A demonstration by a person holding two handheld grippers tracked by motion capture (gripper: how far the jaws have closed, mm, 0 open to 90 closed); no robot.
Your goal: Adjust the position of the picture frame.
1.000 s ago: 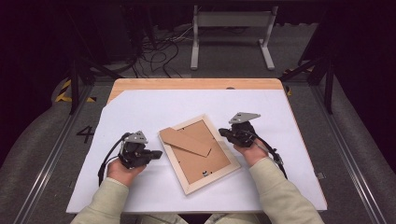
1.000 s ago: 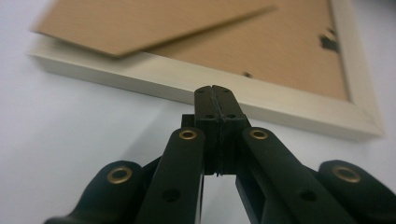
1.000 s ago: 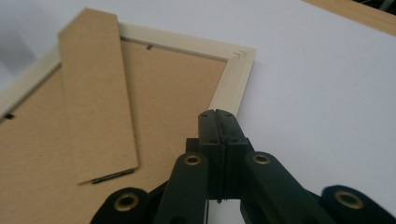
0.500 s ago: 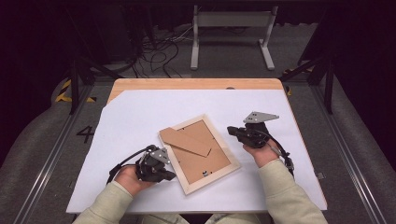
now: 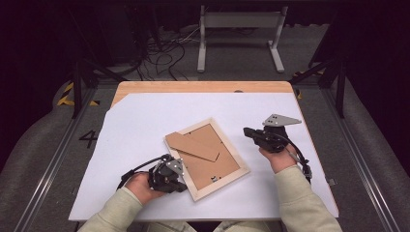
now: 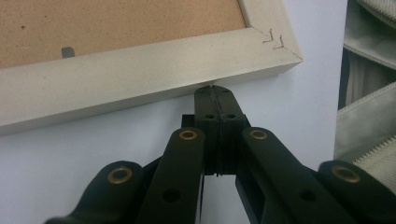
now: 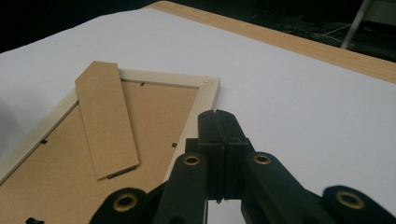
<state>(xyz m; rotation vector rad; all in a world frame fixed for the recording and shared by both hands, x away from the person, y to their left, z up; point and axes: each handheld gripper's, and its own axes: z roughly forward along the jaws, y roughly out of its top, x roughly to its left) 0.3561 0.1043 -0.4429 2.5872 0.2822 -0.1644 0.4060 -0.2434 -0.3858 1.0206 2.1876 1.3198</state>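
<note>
A picture frame (image 5: 207, 157) is laid face down near the middle of a white-covered tabletop (image 5: 145, 121), turned at an angle, with its brown backing board and fold-out stand (image 5: 192, 146) facing up. The left claw (image 5: 180, 186) is held low at the frame's near left corner, its jaws clenched on nothing, the tips just beside the pale wooden edge; contact cannot be told. The right claw (image 5: 247, 131) is held just off the frame's right side, jaws likewise clenched and empty, pointing toward the frame.
</note>
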